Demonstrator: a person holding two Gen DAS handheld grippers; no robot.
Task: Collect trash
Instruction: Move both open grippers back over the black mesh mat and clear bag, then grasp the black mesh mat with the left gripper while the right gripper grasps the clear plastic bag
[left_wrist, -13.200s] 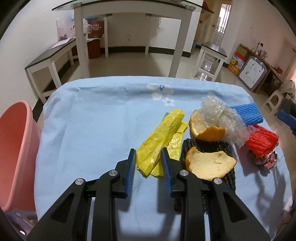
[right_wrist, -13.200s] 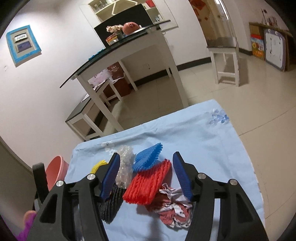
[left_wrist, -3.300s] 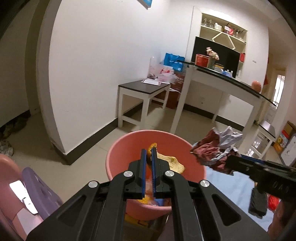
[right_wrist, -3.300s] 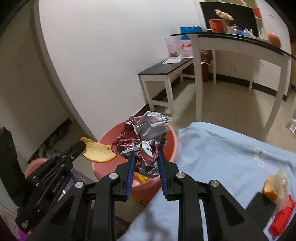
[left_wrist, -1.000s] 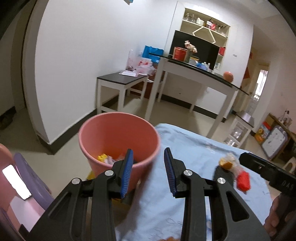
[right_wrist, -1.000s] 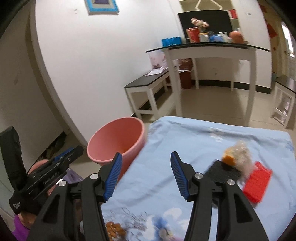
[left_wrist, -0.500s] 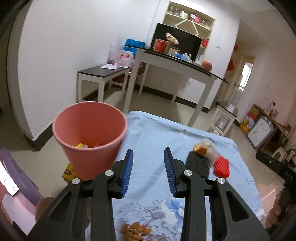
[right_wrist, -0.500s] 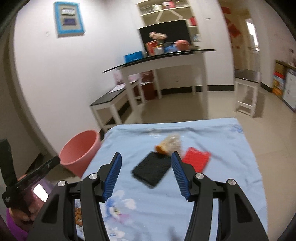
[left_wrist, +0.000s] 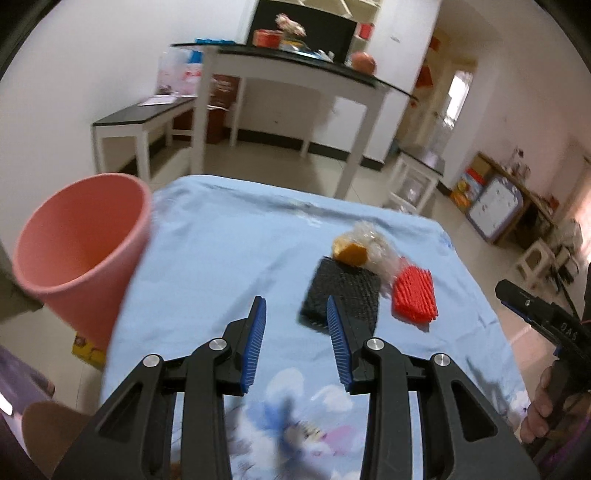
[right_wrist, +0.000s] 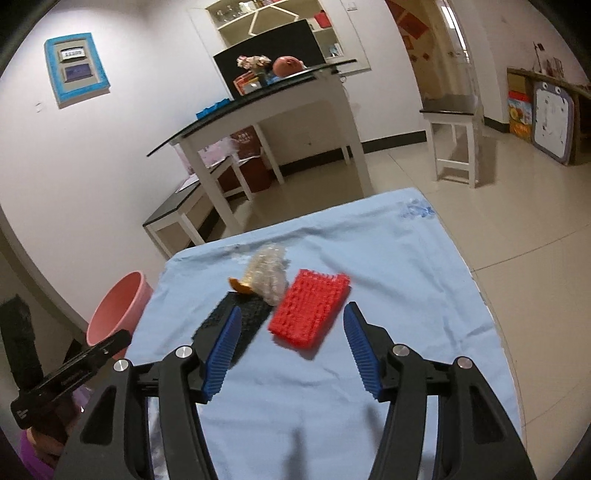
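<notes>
On the blue tablecloth (left_wrist: 229, 251) lie a black foam net (left_wrist: 341, 291), a red foam net (left_wrist: 413, 295), an orange peel (left_wrist: 350, 252) and crumpled clear plastic (left_wrist: 378, 245). They also show in the right wrist view: the black net (right_wrist: 236, 317), the red net (right_wrist: 310, 314), the peel (right_wrist: 239, 285) and the plastic (right_wrist: 267, 273). My left gripper (left_wrist: 295, 321) is open and empty, just short of the black net. My right gripper (right_wrist: 291, 328) is open and empty, just short of the red net. The pink bin (left_wrist: 77, 254) stands left of the table.
The pink bin also shows in the right wrist view (right_wrist: 118, 306). Behind the table stand a tall white table (left_wrist: 295, 85) and a low bench (left_wrist: 144, 122). A stool (right_wrist: 454, 144) stands at the right. The other gripper (left_wrist: 539, 317) shows at the right edge.
Both grippers have moved from beside the bin toward the trash pile on the table. Both stay open and empty.
</notes>
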